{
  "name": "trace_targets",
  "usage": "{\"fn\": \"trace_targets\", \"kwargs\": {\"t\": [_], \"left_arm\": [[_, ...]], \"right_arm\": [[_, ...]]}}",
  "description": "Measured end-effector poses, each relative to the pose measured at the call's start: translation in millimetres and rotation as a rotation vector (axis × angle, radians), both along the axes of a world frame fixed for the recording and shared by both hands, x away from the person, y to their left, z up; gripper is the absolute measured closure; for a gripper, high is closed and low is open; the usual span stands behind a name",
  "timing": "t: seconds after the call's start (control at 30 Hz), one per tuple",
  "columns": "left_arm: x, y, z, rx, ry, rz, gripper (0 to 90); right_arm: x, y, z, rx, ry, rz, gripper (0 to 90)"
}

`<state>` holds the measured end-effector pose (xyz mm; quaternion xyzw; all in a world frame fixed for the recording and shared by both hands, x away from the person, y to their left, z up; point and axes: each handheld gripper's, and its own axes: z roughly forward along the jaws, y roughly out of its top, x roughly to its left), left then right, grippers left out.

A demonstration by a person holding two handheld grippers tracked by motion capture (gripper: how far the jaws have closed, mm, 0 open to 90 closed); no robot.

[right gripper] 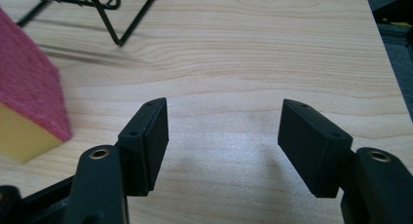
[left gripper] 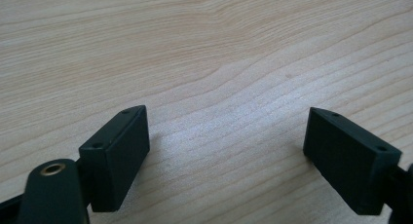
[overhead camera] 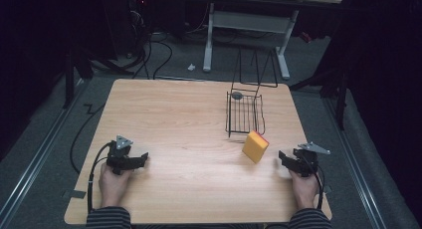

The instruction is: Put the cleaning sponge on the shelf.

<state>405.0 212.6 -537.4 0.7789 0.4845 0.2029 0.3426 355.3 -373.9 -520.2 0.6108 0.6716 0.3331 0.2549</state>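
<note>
Both grippers rest on the desk (overhead camera: 189, 119) with jaws spread wide and empty, apparently at a ready pose. The sponge (overhead camera: 255, 146) stands just ahead of the right gripper (overhead camera: 287, 159), beside the wire basket (overhead camera: 244, 112); the left gripper (overhead camera: 141, 158) is well apart from it.

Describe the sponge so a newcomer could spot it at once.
On the wooden table, look right of centre, just in front of the black wire rack. The sponge sits there, nearest the right gripper: a yellow block with a pink-red scouring face, the table's one brightly coloured thing.
</note>
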Motion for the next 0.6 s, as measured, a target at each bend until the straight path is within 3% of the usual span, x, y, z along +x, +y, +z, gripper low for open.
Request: {"fn": "trace_targets", "kwargs": {"t": [0.3, 0.6], "left_arm": [[-0.1, 0.0, 0.1, 0.001, 0.000, 0.000, 17.5], [-0.1, 0.0, 0.0, 0.000, 0.000, 0.000, 17.5]], "right_arm": [[-7.7, -1.6, 7.5, 0.037, -0.042, 0.025, 36.0], [-20.0, 1.6, 14.5, 0.025, -0.086, 0.064, 35.0]]}}
